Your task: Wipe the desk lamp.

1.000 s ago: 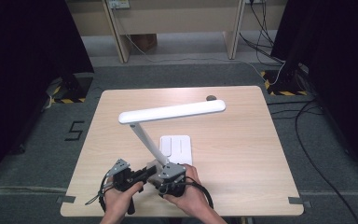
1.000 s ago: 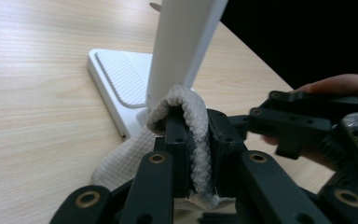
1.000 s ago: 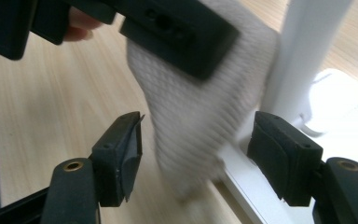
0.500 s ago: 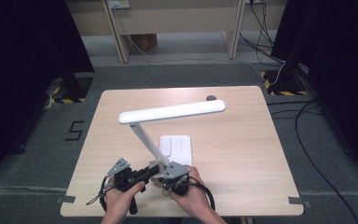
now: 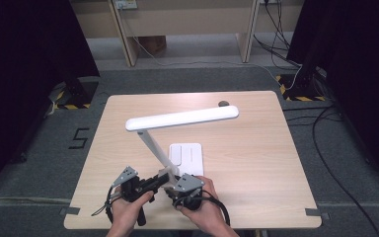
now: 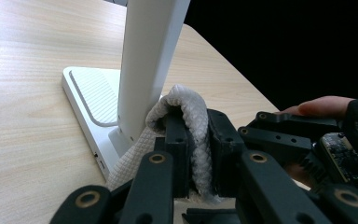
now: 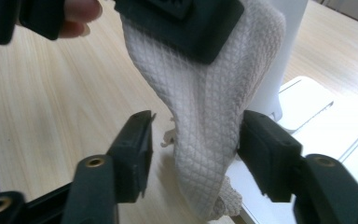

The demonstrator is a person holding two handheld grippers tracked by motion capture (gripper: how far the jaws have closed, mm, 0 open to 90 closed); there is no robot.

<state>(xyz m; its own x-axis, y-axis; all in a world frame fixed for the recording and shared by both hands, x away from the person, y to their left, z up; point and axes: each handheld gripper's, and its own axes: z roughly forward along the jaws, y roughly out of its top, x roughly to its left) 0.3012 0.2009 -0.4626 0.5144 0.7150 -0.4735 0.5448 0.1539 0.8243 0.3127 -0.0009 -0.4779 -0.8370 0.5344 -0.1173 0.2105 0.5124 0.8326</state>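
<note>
The white cloth (image 6: 186,116) is pinched in the left gripper (image 6: 196,140), whose jaws press together on it, and it touches the lamp's arm (image 6: 144,65) low down, just above the lamp base (image 6: 81,100). The right gripper (image 7: 193,144) has just closed partway and spread its jaws again; the cloth hangs between them, unpressed, so the wiping rests with the left. This happens near the desk's (image 5: 256,197) front edge; open room lies beyond, under the lamp head (image 5: 182,118).
</note>
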